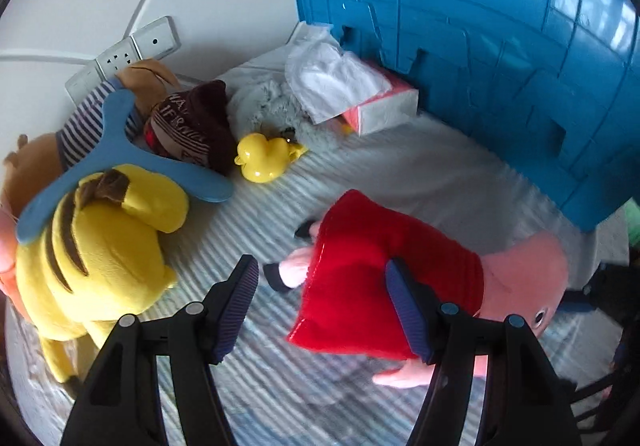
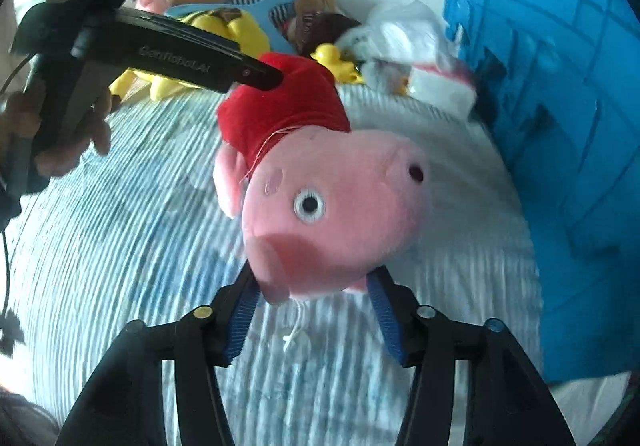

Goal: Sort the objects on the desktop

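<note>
A pink pig plush in a red dress (image 1: 384, 274) hangs above the striped cloth. In the right wrist view its pink head (image 2: 332, 202) fills the middle. My right gripper (image 2: 312, 294) is shut on the lower part of the head and holds the plush up. My left gripper (image 1: 320, 298) is open; its right finger lies over the red dress and its left finger stands clear of it. The left gripper (image 2: 264, 76) also shows in the right wrist view, with its tip at the dress.
A blue plastic crate (image 1: 500, 46) stands at the right. A yellow striped plush (image 1: 100, 246), a blue boomerang (image 1: 112, 150), a brown bear plush (image 1: 168, 114), a yellow duck (image 1: 264, 160) and a tissue pack (image 1: 360, 98) lie at the back left. Wall sockets (image 1: 132, 54) are behind.
</note>
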Action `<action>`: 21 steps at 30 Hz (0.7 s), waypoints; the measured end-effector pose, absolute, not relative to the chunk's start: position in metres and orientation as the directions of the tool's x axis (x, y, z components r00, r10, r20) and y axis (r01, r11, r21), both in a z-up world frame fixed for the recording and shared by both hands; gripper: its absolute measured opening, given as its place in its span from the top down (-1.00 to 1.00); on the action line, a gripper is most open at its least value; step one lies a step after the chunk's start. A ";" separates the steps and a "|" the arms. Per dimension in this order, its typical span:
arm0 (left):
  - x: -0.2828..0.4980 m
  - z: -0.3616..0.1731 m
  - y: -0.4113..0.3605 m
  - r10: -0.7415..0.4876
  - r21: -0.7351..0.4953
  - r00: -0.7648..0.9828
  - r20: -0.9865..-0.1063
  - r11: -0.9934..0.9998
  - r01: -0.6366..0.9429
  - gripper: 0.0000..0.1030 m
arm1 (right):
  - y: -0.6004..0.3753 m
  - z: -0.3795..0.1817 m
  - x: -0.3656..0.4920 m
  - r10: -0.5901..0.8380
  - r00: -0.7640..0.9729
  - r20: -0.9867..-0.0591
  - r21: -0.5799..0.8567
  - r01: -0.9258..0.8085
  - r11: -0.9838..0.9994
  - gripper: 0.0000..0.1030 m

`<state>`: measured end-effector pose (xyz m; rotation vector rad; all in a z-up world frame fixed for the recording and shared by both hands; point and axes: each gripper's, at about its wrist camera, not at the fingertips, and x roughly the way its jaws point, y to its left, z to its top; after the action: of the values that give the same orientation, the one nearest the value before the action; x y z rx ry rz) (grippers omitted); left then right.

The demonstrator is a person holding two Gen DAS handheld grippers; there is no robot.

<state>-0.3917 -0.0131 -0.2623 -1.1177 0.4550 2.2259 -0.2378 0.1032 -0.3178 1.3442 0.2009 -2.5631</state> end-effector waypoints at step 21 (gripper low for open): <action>-0.390 -0.268 0.020 0.372 0.029 -0.430 -0.823 -0.728 -0.685 0.36 | 0.124 -0.314 -0.249 -0.133 -0.611 -0.781 0.016 0.193 -0.981 -0.12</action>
<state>-0.3903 0.0203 -0.2685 -1.1231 0.4814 2.1693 -0.2487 0.1236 -0.3144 1.2831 0.1038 -2.6650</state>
